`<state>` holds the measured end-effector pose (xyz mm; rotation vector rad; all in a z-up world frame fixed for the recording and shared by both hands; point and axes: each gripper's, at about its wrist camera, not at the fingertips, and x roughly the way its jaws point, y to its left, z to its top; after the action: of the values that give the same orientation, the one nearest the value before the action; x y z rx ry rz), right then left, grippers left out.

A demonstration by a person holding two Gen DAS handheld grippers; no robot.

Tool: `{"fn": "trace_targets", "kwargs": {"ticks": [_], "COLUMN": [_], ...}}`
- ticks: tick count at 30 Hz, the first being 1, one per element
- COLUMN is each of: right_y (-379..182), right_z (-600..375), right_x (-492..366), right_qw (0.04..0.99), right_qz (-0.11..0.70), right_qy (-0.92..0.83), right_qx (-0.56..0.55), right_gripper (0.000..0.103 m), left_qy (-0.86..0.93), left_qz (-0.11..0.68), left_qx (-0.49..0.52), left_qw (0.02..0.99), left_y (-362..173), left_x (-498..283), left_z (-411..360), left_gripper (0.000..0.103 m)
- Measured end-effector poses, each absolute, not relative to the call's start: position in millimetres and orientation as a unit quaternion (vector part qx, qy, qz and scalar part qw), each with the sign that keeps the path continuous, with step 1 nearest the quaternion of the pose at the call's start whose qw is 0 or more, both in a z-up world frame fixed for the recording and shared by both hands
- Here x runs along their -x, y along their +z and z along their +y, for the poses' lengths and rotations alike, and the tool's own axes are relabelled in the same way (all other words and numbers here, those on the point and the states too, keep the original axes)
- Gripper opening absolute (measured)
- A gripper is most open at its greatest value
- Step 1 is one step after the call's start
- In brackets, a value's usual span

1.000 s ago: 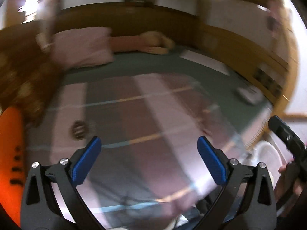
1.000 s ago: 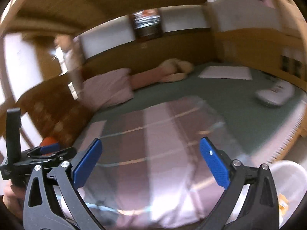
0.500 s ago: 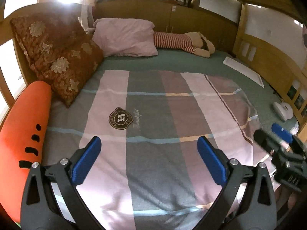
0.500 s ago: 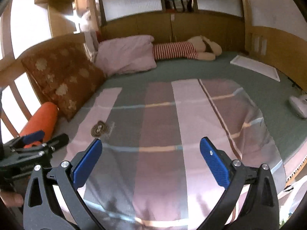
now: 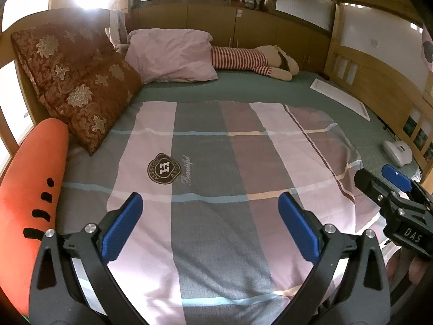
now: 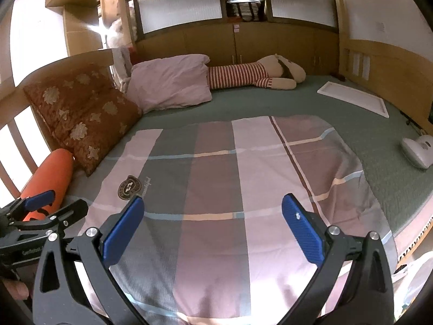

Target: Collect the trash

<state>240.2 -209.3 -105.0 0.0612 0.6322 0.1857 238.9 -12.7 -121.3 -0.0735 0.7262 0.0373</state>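
My left gripper [image 5: 210, 227] is open and empty above the near part of a striped pink and grey blanket [image 5: 230, 162] on a bed. My right gripper [image 6: 212, 228] is also open and empty above the same blanket [image 6: 243, 176]. The right gripper shows at the right edge of the left wrist view [image 5: 392, 189]; the left one shows at the left edge of the right wrist view [image 6: 46, 211]. I see no trash on the blanket. A white flat sheet [image 5: 341, 97] lies on the green mattress at the far right.
An orange carrot cushion [image 5: 32, 189] and brown floral pillows [image 5: 81, 89] line the left side. A pink pillow [image 5: 173, 54] and a striped plush toy [image 5: 251, 61] lie at the head. A white handheld device [image 6: 418, 151] sits at the right. Wooden rails surround the bed.
Both views have swung up and steadied from a blurred sweep. The bed now sits level in view, and the pale bin at lower right has nearly left the frame.
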Motion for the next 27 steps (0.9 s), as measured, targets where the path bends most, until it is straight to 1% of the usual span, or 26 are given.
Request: {"fn": "trace_targets", "kwargs": {"ticks": [27], "right_y": [-108.6], "right_z": [-201.6], "right_x": [-240.0], "right_qw": [0.944], "right_qz": [0.316], "right_qy": [0.095], "right_qx": [-0.023], "right_gripper": [0.099], "left_qy": [0.014], "left_qz": [0.361], "left_qx": [0.051], "left_qw": [0.931], "left_y": [-118.3], "left_x": [-238.7], "left_z": [-5.0], "left_gripper": [0.1]}}
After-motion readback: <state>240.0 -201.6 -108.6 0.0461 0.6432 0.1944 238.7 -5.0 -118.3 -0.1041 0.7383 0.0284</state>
